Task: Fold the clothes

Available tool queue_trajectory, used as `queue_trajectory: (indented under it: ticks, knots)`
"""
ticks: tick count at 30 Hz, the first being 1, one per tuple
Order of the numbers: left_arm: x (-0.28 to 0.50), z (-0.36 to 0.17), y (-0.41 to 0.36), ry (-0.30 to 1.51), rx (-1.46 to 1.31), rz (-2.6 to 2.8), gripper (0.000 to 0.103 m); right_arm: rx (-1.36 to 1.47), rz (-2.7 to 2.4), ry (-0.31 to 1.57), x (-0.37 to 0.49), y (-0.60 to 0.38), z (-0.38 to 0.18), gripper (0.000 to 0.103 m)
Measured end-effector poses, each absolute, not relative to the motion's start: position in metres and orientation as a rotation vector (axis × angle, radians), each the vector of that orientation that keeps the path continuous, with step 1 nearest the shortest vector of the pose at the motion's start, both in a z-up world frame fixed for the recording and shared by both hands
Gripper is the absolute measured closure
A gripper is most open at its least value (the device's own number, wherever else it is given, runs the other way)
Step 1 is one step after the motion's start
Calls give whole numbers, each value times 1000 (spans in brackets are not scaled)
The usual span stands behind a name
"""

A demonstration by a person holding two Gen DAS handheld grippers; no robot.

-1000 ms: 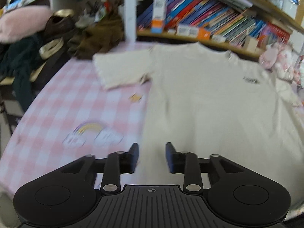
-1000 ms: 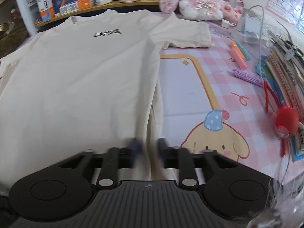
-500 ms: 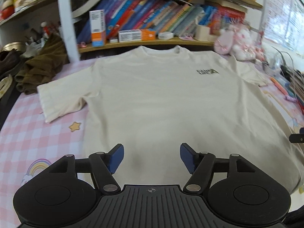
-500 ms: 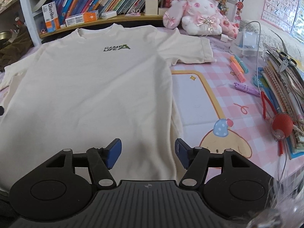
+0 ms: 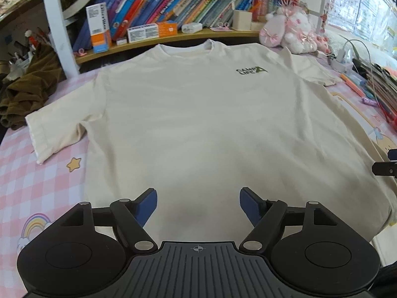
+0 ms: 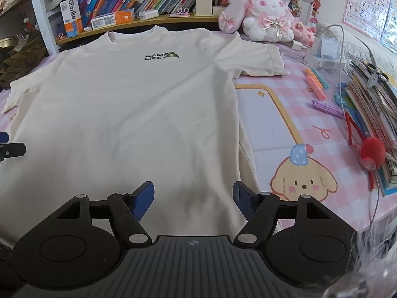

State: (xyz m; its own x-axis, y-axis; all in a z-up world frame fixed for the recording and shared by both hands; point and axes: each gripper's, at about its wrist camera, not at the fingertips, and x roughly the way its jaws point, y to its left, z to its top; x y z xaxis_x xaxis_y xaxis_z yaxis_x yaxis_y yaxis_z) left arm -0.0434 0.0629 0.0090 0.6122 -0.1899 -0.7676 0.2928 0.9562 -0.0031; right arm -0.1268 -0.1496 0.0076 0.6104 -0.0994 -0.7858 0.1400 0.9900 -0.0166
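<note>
- Our left gripper (image 5: pixel 198 202) is opening its jaws, with nothing pinched.
- Our right gripper (image 6: pixel 193 196) is opening too, holding nothing.
- The cream T-shirt (image 5: pixel 211 124) lies flat on the pink table (image 5: pixel 37 178).

Pink checked table (image 6: pixel 292 114): T-shirt (image 6: pixel 129 104) spread flat, plush rabbit (image 6: pixel 263 17) at one o'clock (pens (image 6: pixel 316 84) beside).

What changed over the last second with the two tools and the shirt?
Both tools let go of the T-shirt hem: the left tool and right tool, nearly shut a second ago, are opening wide, with nothing pinched between them. The left one swung from the shirt's left edge to face its middle. The shirt stays spread flat, logo up, sleeves out.
</note>
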Motion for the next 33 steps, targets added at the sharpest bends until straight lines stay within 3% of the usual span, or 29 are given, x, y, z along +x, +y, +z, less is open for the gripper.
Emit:
queue_trajectory:
  ticks: [33]
  knots:
    - [-36, 5, 45, 870, 159, -349, 27, 13, -172, 904, -129, -145, 10, 29]
